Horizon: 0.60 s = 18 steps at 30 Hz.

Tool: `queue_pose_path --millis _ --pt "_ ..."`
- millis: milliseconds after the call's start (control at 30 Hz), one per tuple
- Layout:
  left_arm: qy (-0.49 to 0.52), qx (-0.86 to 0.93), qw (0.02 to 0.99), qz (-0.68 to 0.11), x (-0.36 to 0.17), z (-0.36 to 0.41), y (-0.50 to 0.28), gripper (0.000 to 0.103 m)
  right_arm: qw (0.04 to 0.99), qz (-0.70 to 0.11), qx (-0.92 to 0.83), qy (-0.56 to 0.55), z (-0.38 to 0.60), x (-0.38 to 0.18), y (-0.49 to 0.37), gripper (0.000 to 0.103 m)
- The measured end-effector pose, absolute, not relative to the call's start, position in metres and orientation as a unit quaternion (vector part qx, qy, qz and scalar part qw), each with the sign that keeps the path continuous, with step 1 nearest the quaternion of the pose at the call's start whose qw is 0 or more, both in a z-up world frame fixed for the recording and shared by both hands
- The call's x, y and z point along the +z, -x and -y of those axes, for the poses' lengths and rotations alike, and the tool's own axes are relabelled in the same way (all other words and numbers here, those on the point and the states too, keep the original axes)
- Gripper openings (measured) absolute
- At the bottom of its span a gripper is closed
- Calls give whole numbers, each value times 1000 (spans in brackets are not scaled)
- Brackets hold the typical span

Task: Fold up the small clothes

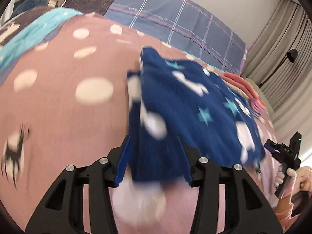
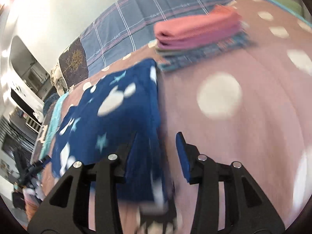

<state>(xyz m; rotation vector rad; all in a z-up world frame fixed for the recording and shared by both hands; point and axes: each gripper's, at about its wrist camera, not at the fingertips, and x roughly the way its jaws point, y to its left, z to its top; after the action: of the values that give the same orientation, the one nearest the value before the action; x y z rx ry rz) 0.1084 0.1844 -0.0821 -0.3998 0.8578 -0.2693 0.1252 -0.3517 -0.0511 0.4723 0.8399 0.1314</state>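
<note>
A small navy garment [image 1: 195, 107] with white shapes and teal stars lies on the pink dotted bedspread [image 1: 68, 117]. It also shows in the right wrist view [image 2: 117, 113]. My left gripper [image 1: 155, 146] is open, with the garment's near edge lying between its blue-padded fingers. My right gripper [image 2: 156, 146] is open too, with the garment's near corner hanging between its fingers. The right gripper also shows in the left wrist view [image 1: 273, 148] at the garment's right edge. Both views are motion-blurred.
A stack of folded clothes [image 2: 198, 39], pink on top, sits on the bedspread beyond the garment. A blue plaid sheet [image 1: 175, 19] lies behind by the wall. A turquoise cloth [image 1: 35, 33] is at the far left. Curtains [image 1: 282, 48] hang on the right.
</note>
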Motion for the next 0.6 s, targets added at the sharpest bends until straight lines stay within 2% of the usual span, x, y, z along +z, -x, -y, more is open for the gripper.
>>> queue_pose_path --millis 200,267,367,400,467,533,600 --pt "222 -170 859 -430 -95 -170 -66 48 861 -420 94 -271 342 -59 -75 56" --pt "223 -173 856 -433 -103 -163 -64 54 852 -430 106 -281 337 -66 -70 57" --pt "222 -154 855 -443 -114 -158 -72 56 839 -446 113 -291 320 -82 -67 57" --pt "237 -158 851 -441 -117 -159 -75 56 835 -453 111 -292 316 -88 -66 57" --pt "285 -165 841 -429 -123 -166 -82 63 834 -451 107 -299 313 -94 -69 59" --pt "334 -160 827 -422 -128 -174 -91 64 829 -442 108 -325 314 -98 -76 67" --pt "377 -157 810 -422 -132 -180 -103 64 821 -433 110 -356 317 -102 -84 67"
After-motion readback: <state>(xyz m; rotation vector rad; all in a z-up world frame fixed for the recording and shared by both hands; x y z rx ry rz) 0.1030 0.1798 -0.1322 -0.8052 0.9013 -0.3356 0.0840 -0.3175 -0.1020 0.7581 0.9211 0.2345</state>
